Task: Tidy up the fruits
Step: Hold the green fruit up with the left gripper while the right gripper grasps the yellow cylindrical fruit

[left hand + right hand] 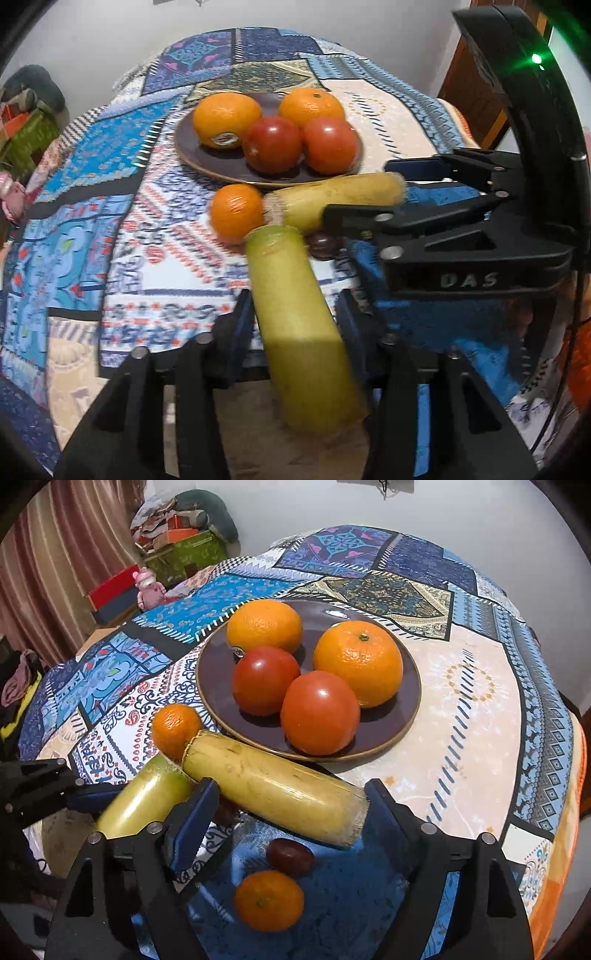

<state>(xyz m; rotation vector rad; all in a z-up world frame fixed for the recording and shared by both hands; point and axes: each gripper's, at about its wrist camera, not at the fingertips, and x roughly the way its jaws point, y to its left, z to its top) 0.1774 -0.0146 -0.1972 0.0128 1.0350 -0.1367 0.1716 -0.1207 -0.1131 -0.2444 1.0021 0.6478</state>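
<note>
A dark plate (pixel 192 155) (pixel 406 709) holds two oranges (pixel 226 120) (pixel 357 662) and two tomatoes (pixel 273 144) (pixel 319 712). My left gripper (pixel 293 314) is shut on a yellow-green sugarcane piece (pixel 301 332) (pixel 144 801). My right gripper (pixel 291 801) (pixel 354 195) holds a second, yellower sugarcane piece (pixel 280 786) (pixel 340 201) across its jaws. A small mandarin (pixel 236 214) (pixel 175 729) lies beside the plate, touching both cane ends. Another mandarin (pixel 269 901) and a dark plum-like fruit (pixel 290 853) (pixel 325 245) lie under the right gripper.
The round table wears a patterned blue and cream cloth (pixel 92 229) (pixel 480 720). Boxes and clutter (pixel 177 546) stand beyond the table's far left, near a curtain (pixel 48 572). A wooden door (pixel 472 92) is at the right.
</note>
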